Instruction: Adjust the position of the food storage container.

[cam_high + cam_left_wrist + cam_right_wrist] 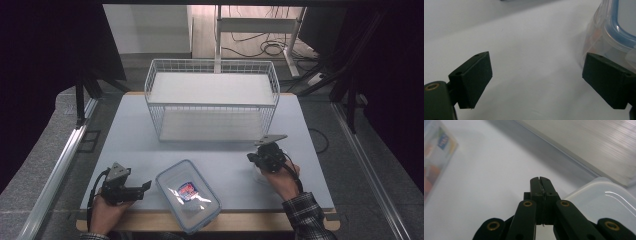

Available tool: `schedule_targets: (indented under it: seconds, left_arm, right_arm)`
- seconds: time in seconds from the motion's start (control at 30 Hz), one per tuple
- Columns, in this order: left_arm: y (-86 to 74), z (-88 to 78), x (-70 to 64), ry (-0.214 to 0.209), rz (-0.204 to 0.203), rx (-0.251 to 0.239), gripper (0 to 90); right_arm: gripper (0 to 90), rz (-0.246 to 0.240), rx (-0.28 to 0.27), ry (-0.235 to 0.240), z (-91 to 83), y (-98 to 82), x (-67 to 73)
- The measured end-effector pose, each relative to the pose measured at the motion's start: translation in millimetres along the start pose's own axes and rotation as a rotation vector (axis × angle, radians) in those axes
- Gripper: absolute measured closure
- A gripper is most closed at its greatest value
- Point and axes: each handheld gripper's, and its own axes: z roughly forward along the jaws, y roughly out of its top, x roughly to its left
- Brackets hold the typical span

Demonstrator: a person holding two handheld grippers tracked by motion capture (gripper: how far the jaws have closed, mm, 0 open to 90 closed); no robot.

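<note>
Left claw: we see the left gripper (146,186) low on the table (130,135), jaws spread wide with nothing between them.
Box: the clear plastic container (188,195) with a blue-sealed lid lies just beside the left claw's tips; in the left gripper view its rounded corner (609,37) sits right behind one spread jaw, though we cannot tell whether they touch.
Contents: through the lid we make out a red and blue packet (188,190).
Right claw: the right gripper (251,157) has its jaws pressed together, nothing pinched between them.
White tray: in the right gripper view a pale rounded tray (609,200) lies just beside the closed jaws, under the holding hand (280,177).
Basket: the white wire basket (212,100) stands ahead of both claws, well apart from the left one, nearer the right.
Gap: the box lies between the two claws, closer to the left.
</note>
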Motion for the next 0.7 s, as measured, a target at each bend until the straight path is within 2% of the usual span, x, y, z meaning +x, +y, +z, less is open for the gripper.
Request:
schedule_targets:
  seconds: [0.27,0.3,0.47,0.57,0.63,0.67,0.7]
  left_arm:
    - [0.2,0.3,-0.9,-0.007,0.004,0.007,10.9]
    - [0.2,0.5,-1.0,-0.007,0.004,0.007,11.1]
    - [0.5,1.5,-1.8,-0.009,0.012,0.014,12.3]
    - [0.9,2.3,-2.7,-0.008,0.019,0.017,14.1]
    - [1.4,2.7,-3.6,-0.005,0.026,0.019,15.2]
    - [1.8,2.5,-4.0,-0.009,0.029,0.022,22.2]
    - [2.0,2.0,-4.3,-0.015,0.033,0.020,22.2]
  right_arm:
    - [89.3,0.042,-0.005,-0.041,-18.7,-19.1,-21.7]
    - [89.3,0.053,-0.003,-0.058,-24.5,-24.6,-28.1]
    - [89.2,0.083,-0.008,-0.081,-33.0,-33.1,-38.1]
    - [88.7,0.082,-0.021,-0.086,-38.4,-35.2,-35.5]
    - [88.5,0.070,-0.036,-0.071,-41.5,-35.7,-28.4]
    - [88.5,0.052,-0.055,-0.053,-43.9,-36.0,-18.5]
    - [88.5,0.052,-0.055,-0.053,-43.9,-36.0,-18.5]
